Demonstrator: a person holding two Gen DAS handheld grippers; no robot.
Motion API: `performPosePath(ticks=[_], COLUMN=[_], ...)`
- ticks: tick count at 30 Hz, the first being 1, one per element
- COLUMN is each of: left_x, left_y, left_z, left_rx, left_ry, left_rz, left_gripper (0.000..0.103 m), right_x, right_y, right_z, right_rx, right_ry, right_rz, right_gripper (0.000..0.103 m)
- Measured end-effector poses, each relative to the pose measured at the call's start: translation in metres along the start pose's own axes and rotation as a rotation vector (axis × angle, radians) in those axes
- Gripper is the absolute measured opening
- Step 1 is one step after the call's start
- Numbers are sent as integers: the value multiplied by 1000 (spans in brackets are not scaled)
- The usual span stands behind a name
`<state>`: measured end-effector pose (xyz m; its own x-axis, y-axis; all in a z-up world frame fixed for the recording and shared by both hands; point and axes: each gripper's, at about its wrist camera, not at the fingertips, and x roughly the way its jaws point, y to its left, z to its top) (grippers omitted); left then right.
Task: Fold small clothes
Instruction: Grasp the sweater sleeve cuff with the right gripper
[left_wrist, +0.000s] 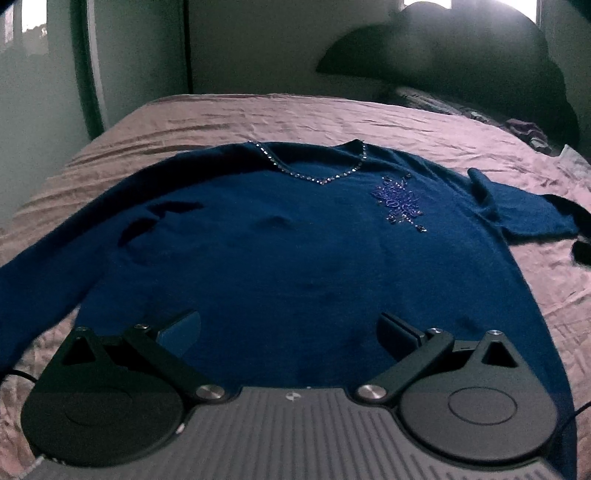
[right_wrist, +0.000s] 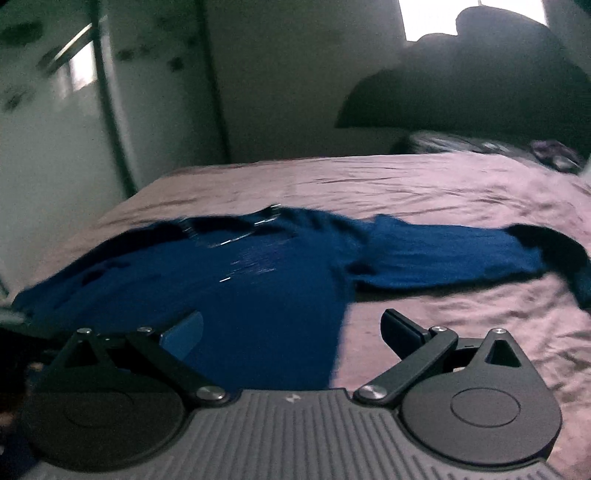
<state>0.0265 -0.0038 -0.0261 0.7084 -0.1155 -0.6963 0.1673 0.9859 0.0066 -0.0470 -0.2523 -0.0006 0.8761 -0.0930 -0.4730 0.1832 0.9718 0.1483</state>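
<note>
I count one blue sweater (left_wrist: 280, 251) lying flat and face up across the middle of the frame on the pink bedsheet (left_wrist: 332, 114), with one beaded V-neckline (left_wrist: 314, 173) and one beaded motif (left_wrist: 399, 199). My left gripper (left_wrist: 288, 328) hangs over its hem, jaws apart and empty. My right gripper (right_wrist: 291, 332) is spread too, holding nothing. The right wrist view is motion-blurred; the sleeve (right_wrist: 443, 254) ends in shadow at the right edge.
</note>
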Motion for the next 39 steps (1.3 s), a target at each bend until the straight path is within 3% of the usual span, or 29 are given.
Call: performPosePath(ticks=[9,14,17,20,22,26,29,32,39], left_x=[-3,0,1,2,3,4,4,3,0], left_y=[-17,-28,-30,-29,-28,-26,-24,-21,-14], left_z=[2,2,1,2,3,6,7,8,9], left_rx=[65,110,126,123,118,116,114,102,86], left_ry=[-32,-21,-16,-11,-6,-4,-6,-6,-8], left_rz=[-7,-7,-4,1,6,10,7,5,11], left_gripper=[102,102,102,102,102,102,102,102,102], right_x=[1,17,29,45,54,51,40,27,16], right_y=[-139,-194,-216,-237,-245,-248,-254,-274,-280], right_z=[16,23,22,23,23,24,31,36,49], right_rx=[223,273,315,334,347,363,425,609,690], right_ry=[-109,-111,-89,-42,-12,-17,-43,-98,-127], right_rz=[-428,-528,-514,-506,-489,-433,-346,-188,-96], right_gripper=[103,102,102,68,35,13,8,7,6])
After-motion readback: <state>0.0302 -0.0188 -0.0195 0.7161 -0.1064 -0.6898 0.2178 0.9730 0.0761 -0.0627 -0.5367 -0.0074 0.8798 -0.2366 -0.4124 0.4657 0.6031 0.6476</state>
